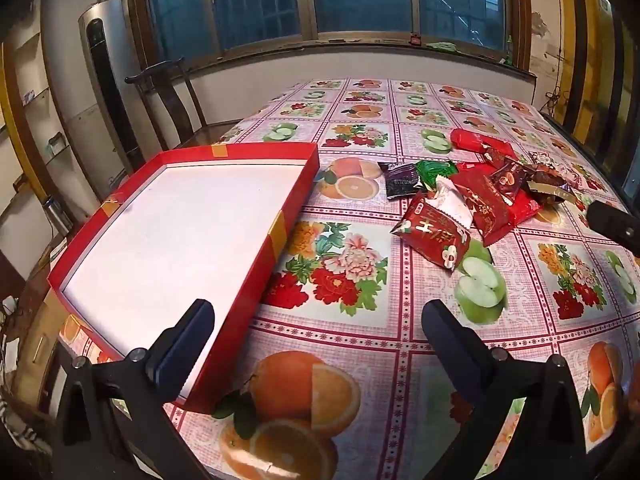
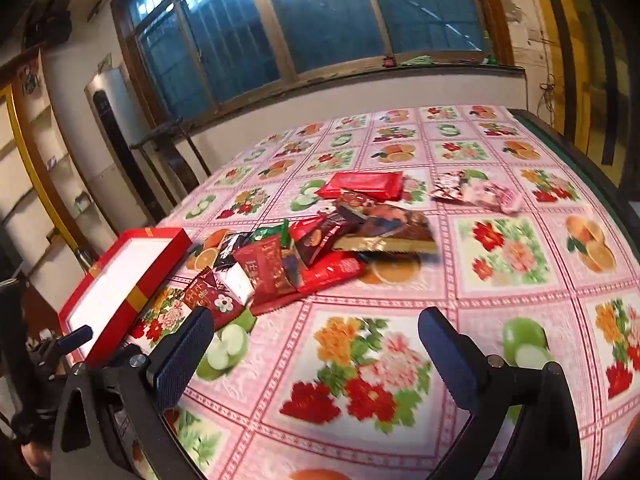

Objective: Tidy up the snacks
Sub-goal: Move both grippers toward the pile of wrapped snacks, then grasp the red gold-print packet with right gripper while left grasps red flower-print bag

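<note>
A shallow red box [image 1: 276, 236] with a white inside lies empty at the table's left; the right wrist view shows the red box [image 2: 132, 300] at its left. A heap of snack packets [image 1: 476, 196], mostly red with a purple and a green one, lies right of it; the same snack heap [image 2: 316, 248] sits ahead of the right gripper. Two pale pink packets [image 2: 480, 192] lie apart, further back. My left gripper [image 1: 318, 312] is open above the tablecloth, its left finger over the box's near corner. My right gripper [image 2: 316, 320] is open, holding nothing, short of the heap.
A flowered, fruit-patterned tablecloth [image 1: 360, 360] covers the table. A dark wooden chair [image 1: 168, 96] stands at the far left edge, a tall silver appliance [image 1: 104, 80] behind it. Windows line the back wall. The right gripper's tip [image 1: 612, 224] shows at the left view's right edge.
</note>
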`<action>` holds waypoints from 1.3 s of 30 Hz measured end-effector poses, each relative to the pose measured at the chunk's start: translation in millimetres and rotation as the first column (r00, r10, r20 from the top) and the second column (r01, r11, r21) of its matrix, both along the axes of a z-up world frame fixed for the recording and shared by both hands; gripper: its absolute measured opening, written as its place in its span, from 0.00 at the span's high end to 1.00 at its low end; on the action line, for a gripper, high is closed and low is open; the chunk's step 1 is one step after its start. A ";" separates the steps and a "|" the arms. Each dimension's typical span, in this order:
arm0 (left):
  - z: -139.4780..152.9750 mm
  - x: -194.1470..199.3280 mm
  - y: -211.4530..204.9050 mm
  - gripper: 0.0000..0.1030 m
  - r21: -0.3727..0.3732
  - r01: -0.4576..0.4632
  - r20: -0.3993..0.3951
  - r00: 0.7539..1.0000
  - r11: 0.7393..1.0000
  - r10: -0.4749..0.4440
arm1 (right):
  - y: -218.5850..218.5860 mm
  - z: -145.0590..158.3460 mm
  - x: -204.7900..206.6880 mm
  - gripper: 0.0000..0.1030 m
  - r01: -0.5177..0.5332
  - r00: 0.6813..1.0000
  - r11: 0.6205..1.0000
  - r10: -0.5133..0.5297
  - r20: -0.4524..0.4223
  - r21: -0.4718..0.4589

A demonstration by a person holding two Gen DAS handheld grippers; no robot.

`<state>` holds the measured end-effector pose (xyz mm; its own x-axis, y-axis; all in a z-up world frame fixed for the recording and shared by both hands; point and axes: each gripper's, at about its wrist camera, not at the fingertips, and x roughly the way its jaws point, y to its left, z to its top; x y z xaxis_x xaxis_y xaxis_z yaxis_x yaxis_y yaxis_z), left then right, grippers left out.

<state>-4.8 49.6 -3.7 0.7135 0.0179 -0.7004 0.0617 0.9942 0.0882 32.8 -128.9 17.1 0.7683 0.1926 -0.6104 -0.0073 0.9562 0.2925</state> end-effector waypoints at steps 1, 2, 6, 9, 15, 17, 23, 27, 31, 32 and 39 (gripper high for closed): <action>1.0 -1.0 3.4 0.00 0.000 -0.002 0.002 1.000 1.000 0.002 | 8.3 0.7 9.9 0.00 -0.017 1.000 1.000 0.016 -0.022 -0.018; 2.3 -3.7 6.8 0.00 0.004 -0.005 0.005 1.000 1.000 0.005 | 17.6 0.7 20.2 0.00 -0.032 0.998 0.999 0.030 -0.046 -0.039; 3.9 -7.8 15.4 0.00 -0.012 -0.006 -0.009 1.000 1.000 0.006 | 57.6 -2.8 61.6 0.00 -0.107 0.987 0.984 0.088 -0.136 -0.139; 9.3 -12.6 18.6 0.00 -0.022 -0.004 -0.011 1.000 1.000 0.004 | 78.0 -13.6 91.5 0.00 -0.116 0.981 0.964 0.074 -0.179 -0.238; 19.5 -20.4 14.2 0.00 -0.020 0.023 -0.015 1.000 1.000 -0.023 | 95.4 -35.7 118.9 0.26 -0.164 0.969 0.943 0.098 -0.226 -0.291; 23.3 -19.5 10.7 0.00 -0.043 0.032 -0.029 0.999 0.999 -0.033 | 91.8 -32.8 115.8 0.62 -0.164 0.972 0.946 0.106 -0.210 -0.281; 27.6 -3.6 -21.1 0.00 -0.068 0.032 -0.099 0.994 0.997 -0.039 | 59.9 -39.2 102.3 0.66 -0.189 0.962 0.966 0.146 -0.229 -0.177; 22.7 20.5 -48.8 0.00 -0.063 -0.002 -0.139 0.990 0.998 -0.007 | 26.6 -36.4 82.7 0.66 -0.180 0.965 0.982 0.167 -0.203 -0.048; 12.2 46.5 -68.2 0.00 -0.059 -0.052 -0.173 0.984 0.997 0.041 | -5.1 -30.7 59.8 0.66 -0.129 0.979 0.991 0.133 -0.154 0.036; 8.5 52.1 -72.9 0.00 -0.045 -0.068 -0.183 0.981 0.997 0.059 | -11.8 -28.7 55.3 0.66 -0.117 0.983 0.991 0.124 -0.136 0.059; -13.2 77.8 -94.2 0.00 0.014 -0.101 -0.170 0.980 0.995 0.102 | -34.8 -24.1 50.5 0.66 -0.017 0.995 0.989 0.031 -0.090 0.150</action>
